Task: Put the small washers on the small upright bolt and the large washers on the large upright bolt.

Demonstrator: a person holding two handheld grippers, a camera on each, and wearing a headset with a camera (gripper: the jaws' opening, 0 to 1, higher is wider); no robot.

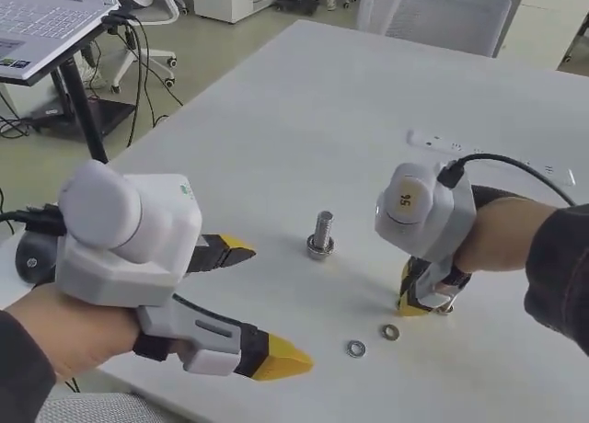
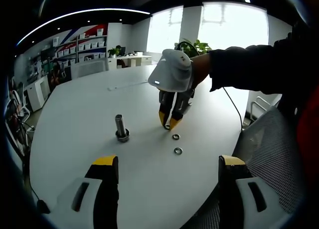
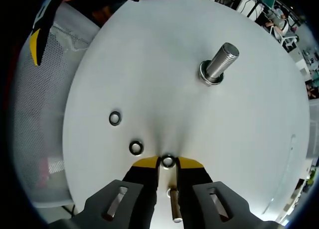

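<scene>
A large threaded bolt (image 1: 322, 228) (image 2: 120, 124) (image 3: 222, 59) stands upright mid-table with a washer (image 3: 210, 78) around its base. Two loose washers (image 1: 356, 349) (image 1: 391, 332) lie flat to the front right of it, also seen in the right gripper view (image 3: 114, 118) (image 3: 135, 148). My right gripper (image 1: 423, 303) (image 2: 168, 123) (image 3: 168, 168) points down at the table, its yellow tips pinched on a small washer (image 3: 168, 161). A thin metal pin (image 3: 172, 204) shows between its jaws; what it is I cannot tell. My left gripper (image 1: 260, 303) (image 2: 168, 164) hovers open at the front left, holding nothing.
A white power strip (image 1: 488, 152) with a black cable lies at the table's right. A laptop (image 1: 46, 18) sits on a stand off the left edge, and a mesh chair (image 1: 433, 14) is behind the far edge. The white table (image 1: 304, 120) is bare beyond the bolt.
</scene>
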